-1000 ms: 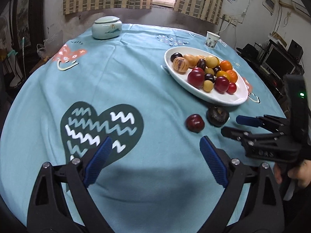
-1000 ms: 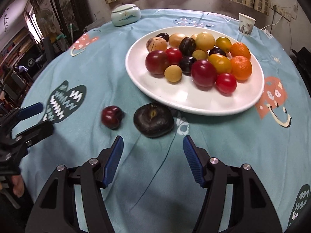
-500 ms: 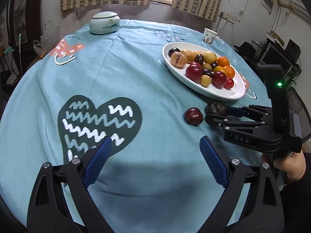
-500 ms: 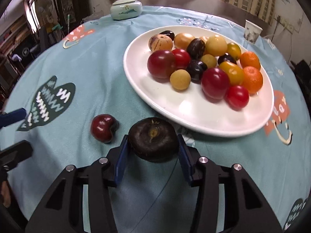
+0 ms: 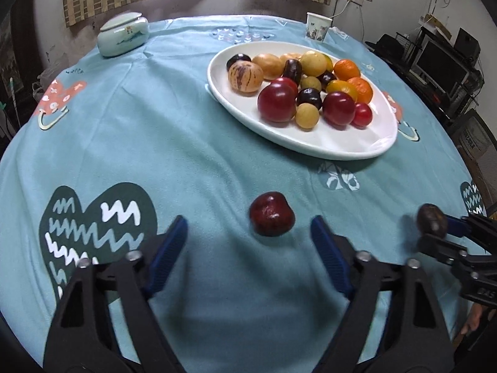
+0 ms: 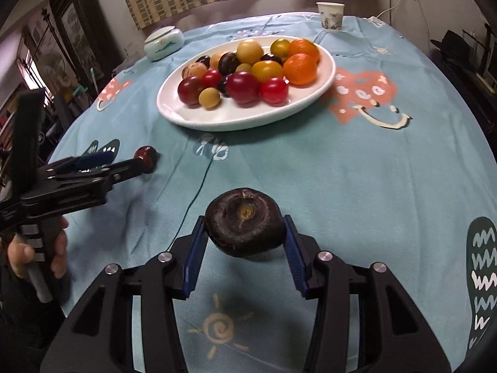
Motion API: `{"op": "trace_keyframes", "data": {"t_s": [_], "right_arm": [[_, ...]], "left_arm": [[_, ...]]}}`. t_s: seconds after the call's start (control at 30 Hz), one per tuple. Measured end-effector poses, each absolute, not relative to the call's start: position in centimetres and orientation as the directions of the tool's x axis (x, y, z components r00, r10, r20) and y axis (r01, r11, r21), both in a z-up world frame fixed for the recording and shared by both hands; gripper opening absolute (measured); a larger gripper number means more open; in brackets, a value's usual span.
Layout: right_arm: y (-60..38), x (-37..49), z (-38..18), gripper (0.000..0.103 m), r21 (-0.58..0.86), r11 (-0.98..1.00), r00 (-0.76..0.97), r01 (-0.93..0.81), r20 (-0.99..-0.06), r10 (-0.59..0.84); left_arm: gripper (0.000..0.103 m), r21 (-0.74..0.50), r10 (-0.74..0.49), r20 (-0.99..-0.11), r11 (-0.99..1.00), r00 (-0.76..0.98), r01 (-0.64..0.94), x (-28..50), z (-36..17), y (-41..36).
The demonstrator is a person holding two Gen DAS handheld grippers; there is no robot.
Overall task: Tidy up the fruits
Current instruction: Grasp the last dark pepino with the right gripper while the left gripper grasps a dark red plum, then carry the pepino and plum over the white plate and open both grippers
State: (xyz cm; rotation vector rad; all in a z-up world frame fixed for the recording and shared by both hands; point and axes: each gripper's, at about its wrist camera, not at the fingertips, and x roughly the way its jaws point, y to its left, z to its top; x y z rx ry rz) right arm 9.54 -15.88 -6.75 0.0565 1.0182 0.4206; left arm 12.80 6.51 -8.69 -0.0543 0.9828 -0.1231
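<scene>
— While we look along the left gripper point(image 5: 248, 236), what do we see?
— Our jaws are closing, still wide, with the dark red fruit point(image 5: 272, 214) lying on the worktop point(image 5: 186, 143) between them, untouched.

— And along the right gripper point(image 6: 245, 245)?
— We have its blue pads point(image 6: 196, 255) pressed on both sides of the dark brown fruit point(image 6: 244, 222), held just above the cloth, nearer to us than the white plate point(image 6: 217, 118) of fruit.

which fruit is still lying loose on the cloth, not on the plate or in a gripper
The dark red plum-like fruit, alone on the tablecloth between the left gripper's closing jaws.
</scene>
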Motion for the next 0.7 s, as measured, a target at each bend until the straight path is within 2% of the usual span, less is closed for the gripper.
{"op": "trace_keyframes", "data": {"t_s": [0.03, 0.13, 0.2, 0.23, 0.27, 0.37, 0.7], "right_arm": [[-16.1, 9.5, -6.6, 0.049, 0.247, 0.917, 0.455, -0.314, -0.808, 0.374], [-16.5, 9.5, -6.6, 0.049, 0.267, 0.910, 0.455, -0.317, -0.799, 0.393], [-16.8, 9.4, -6.6, 0.049, 0.278, 0.906, 0.453, -0.320, -0.795, 0.404], [-16.9, 9.3, -6.6, 0.049, 0.282, 0.904, 0.453, -0.321, -0.793, 0.408], [-17.1, 9.3, -6.5, 0.049, 0.286, 0.903, 0.453, -0.321, -0.791, 0.412], [-17.6, 9.0, -6.5, 0.049, 0.299, 0.900, 0.458, -0.317, -0.783, 0.421], [-18.2, 8.6, -6.2, 0.049, 0.311, 0.899, 0.468, -0.308, -0.773, 0.428]], "left_arm": [[0.066, -0.106, -0.133, -0.830, 0.991, 0.541, 0.080, 13.2, -9.0, 6.4], [0.063, -0.095, -0.127, -0.827, 0.992, 0.548, 0.087, 13.6, -9.5, 6.0], [0.056, -0.075, -0.122, -0.823, 0.992, 0.555, 0.106, 13.6, -9.6, 5.4], [0.041, -0.086, -0.140, -0.820, 0.989, 0.555, 0.123, 13.6, -9.6, 5.2], [0.033, -0.098, -0.162, -0.816, 0.985, 0.555, 0.144, 13.4, -9.5, 4.8], [0.033, -0.059, -0.135, -0.813, 0.987, 0.566, 0.150, 13.1, -9.4, 4.2], [0.033, -0.099, -0.181, -0.768, 0.981, 0.614, 0.166, 9.8, -5.9, 3.8]]}}
